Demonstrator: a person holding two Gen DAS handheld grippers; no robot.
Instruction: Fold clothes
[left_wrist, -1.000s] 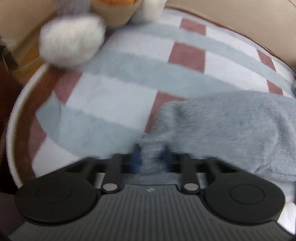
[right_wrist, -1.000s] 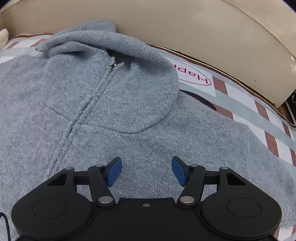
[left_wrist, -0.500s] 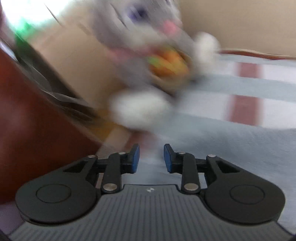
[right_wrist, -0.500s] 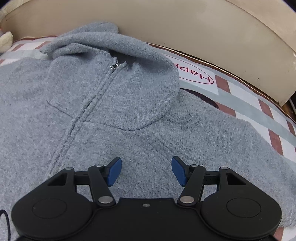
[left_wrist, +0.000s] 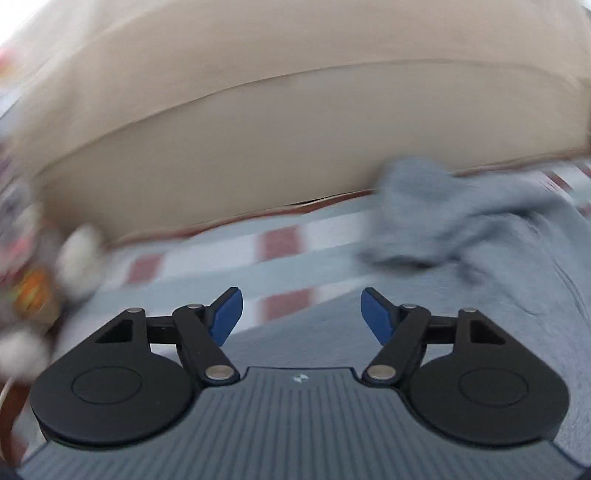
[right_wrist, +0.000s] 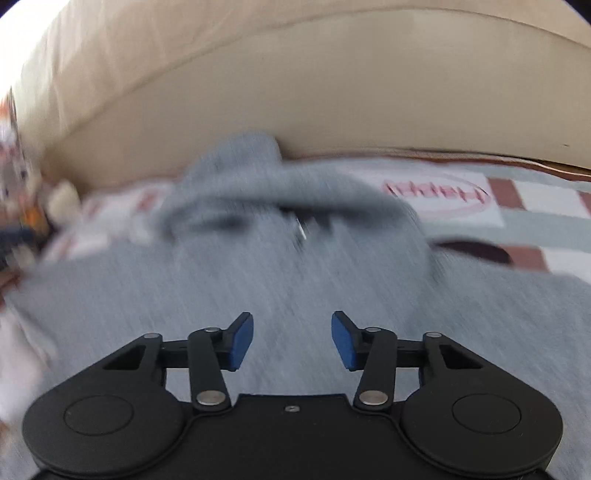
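The hoodie (right_wrist: 295, 280) lies against the bed's back edge. Left gripper (left_wrist: 302, 314) is opening, right gripper (right_wrist: 292, 338) closing, both empty.

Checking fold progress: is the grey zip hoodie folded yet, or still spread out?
Mostly spread: the grey hoodie lies flat across the checked blanket, hood flopped over the zip. Sleeves are blurred; cannot tell.

We are making out red lettering inside a red oval (right_wrist: 437, 194) on a white patch of the checked bed cover (right_wrist: 535, 218), near the cover's far edge by the beige headboard (right_wrist: 332, 92); blur is keeping us from reading any word.
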